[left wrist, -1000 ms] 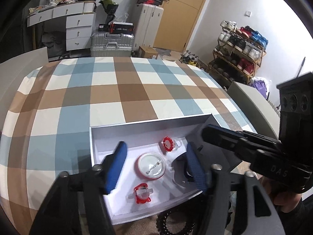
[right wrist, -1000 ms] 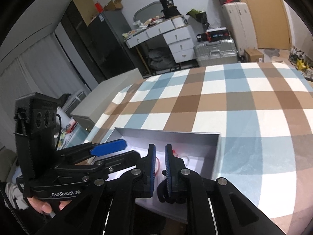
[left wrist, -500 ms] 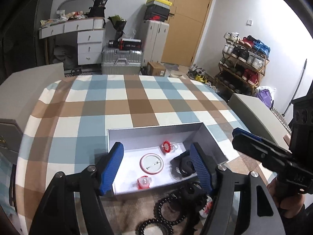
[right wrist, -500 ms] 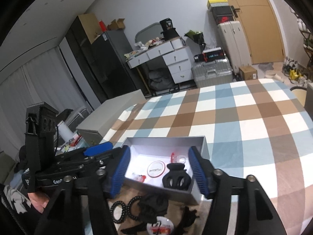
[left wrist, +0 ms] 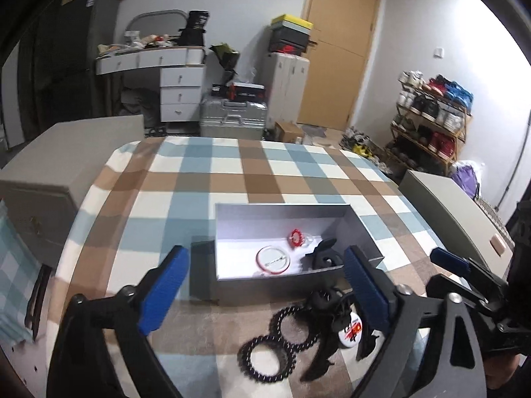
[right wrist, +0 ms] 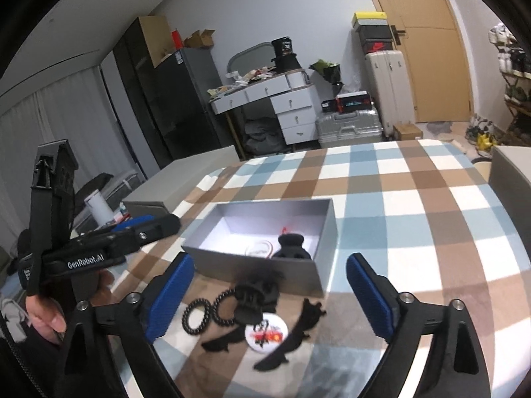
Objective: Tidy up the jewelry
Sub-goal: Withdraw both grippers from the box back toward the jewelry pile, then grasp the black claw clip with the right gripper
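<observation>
Both claws spread wide, jaws opening, nothing btwn them. Left claw hangs over the near wall of the grey box; right claw over the loose pile in front. Box sits on the checked counter w/ a black hair clip, round badge & a red piece inside. Outside, just before it: black coil ties, printed badge, dark clips.
</observation>
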`<state>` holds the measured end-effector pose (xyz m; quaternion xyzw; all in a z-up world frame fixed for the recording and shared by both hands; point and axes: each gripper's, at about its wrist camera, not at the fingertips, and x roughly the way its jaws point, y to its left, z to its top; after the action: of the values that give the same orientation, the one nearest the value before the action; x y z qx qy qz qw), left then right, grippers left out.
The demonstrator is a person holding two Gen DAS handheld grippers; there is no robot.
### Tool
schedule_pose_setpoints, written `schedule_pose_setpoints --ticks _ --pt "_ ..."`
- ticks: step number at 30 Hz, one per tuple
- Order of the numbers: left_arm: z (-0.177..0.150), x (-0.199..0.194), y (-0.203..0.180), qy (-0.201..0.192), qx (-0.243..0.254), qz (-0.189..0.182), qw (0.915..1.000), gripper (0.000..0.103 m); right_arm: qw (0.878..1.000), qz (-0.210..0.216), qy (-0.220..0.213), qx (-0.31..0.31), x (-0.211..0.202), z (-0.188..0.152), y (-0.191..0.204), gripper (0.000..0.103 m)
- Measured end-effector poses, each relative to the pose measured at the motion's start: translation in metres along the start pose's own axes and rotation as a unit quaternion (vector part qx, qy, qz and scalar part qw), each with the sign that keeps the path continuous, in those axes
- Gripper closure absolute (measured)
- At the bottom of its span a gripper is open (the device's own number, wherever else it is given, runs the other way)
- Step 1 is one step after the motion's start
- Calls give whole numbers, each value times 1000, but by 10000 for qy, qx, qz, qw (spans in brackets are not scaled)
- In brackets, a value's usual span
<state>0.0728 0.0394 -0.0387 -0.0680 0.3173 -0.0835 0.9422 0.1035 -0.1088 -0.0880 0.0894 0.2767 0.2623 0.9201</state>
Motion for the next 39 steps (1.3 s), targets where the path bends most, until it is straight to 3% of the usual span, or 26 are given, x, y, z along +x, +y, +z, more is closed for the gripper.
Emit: schedule_pose_setpoints --ticks 4,9,13,17,28,39 --pt "-17 -5 1 15 2 184 9998 2 9999 36 93 85 -3 -14 0 7" --pt "-46 -7 1 44 62 485 9988 2 9997 218 82 25 -2 -30 7 7" --pt "-67 -4 2 309 200 653 9972 2 9989 326 336 91 8 -36 10 7" --pt "-74 -12 12 200 41 803 9966 2 9975 305 559 318 24 -37 9 7" --pt "-75 -11 28 148 -381 674 9969 2 9931 401 958 542 61 -28 9 10" --pt "-78 -13 27 73 -493 524 9974 2 9888 293 1346 577 89 -27 7 32"
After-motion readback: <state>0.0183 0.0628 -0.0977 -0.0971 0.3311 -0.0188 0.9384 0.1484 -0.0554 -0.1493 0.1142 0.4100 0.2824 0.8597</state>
